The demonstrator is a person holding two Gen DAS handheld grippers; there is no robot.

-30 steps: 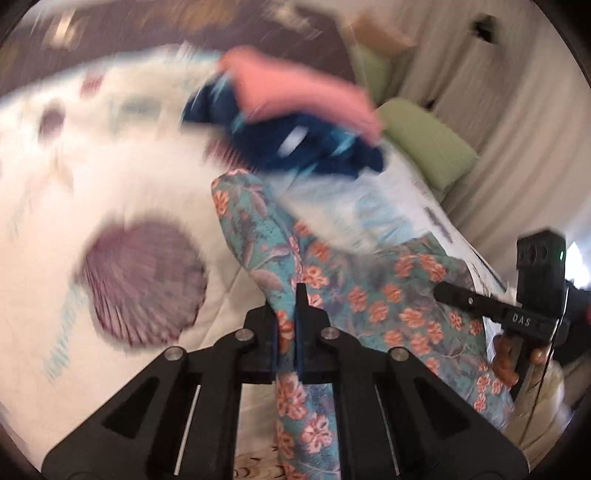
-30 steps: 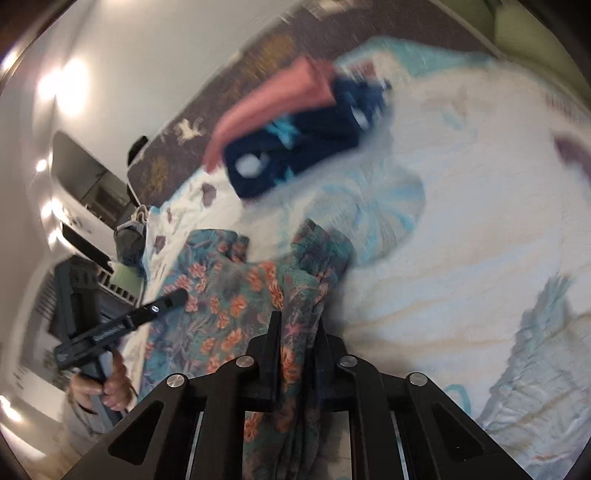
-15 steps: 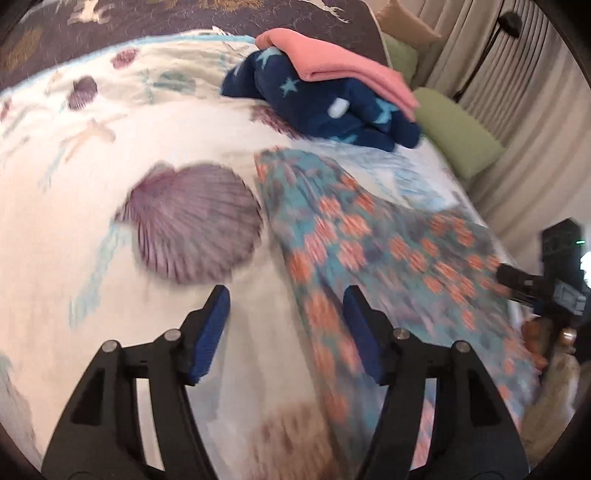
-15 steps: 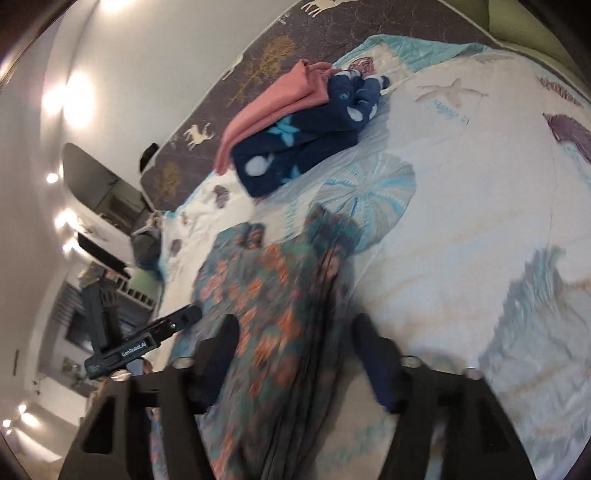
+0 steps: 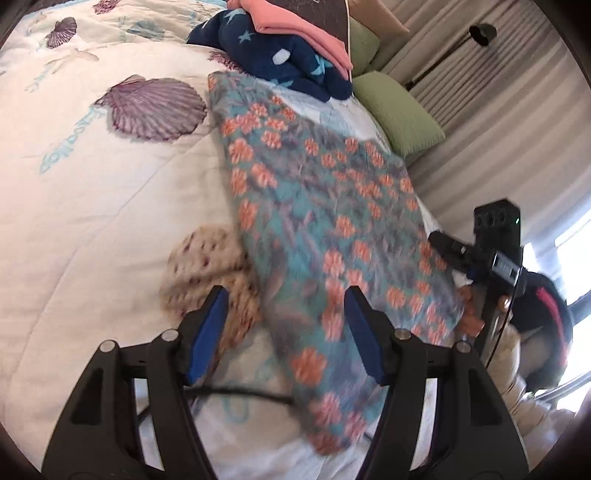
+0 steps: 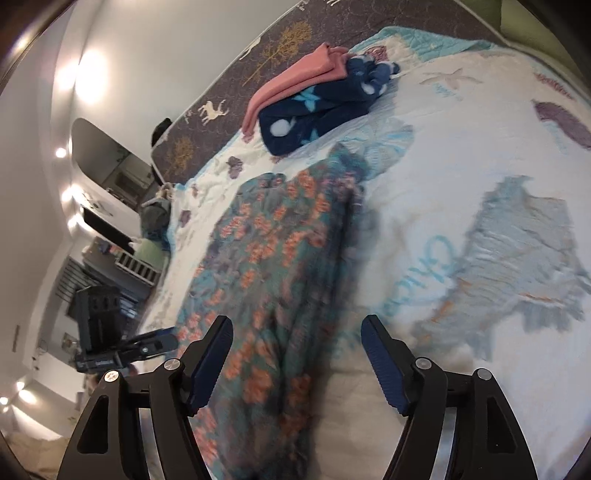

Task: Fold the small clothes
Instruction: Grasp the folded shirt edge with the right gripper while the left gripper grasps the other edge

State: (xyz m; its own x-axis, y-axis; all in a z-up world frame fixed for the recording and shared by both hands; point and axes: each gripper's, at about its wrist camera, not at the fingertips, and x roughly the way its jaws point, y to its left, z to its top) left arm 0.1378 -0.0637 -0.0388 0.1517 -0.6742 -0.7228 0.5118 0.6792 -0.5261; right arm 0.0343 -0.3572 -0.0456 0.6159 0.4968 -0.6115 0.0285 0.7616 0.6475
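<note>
A teal garment with orange flowers (image 5: 325, 206) (image 6: 273, 251) lies spread flat on the shell-print bedspread (image 5: 92, 206) (image 6: 461, 155). My left gripper (image 5: 284, 325) stands open above the garment's near left edge, its blue pads clear of the cloth. My right gripper (image 6: 295, 354) hovers over the garment's near right edge; its jaws are opening, and the cloth lies below them, not pinched. Each view shows the other gripper at the garment's far side, held by a hand.
A stack of a navy star-print garment (image 5: 288, 55) (image 6: 321, 110) and a pink one (image 5: 295, 26) (image 6: 295, 81) lies beyond the floral piece. Green pillows (image 5: 399, 110) sit at the bed's edge by curtains. A dark patterned headboard (image 6: 258, 62) runs along the wall.
Both grippers let go of the floral garment and opened. It dropped flat onto the bed, and both grippers drew back toward its near edge.
</note>
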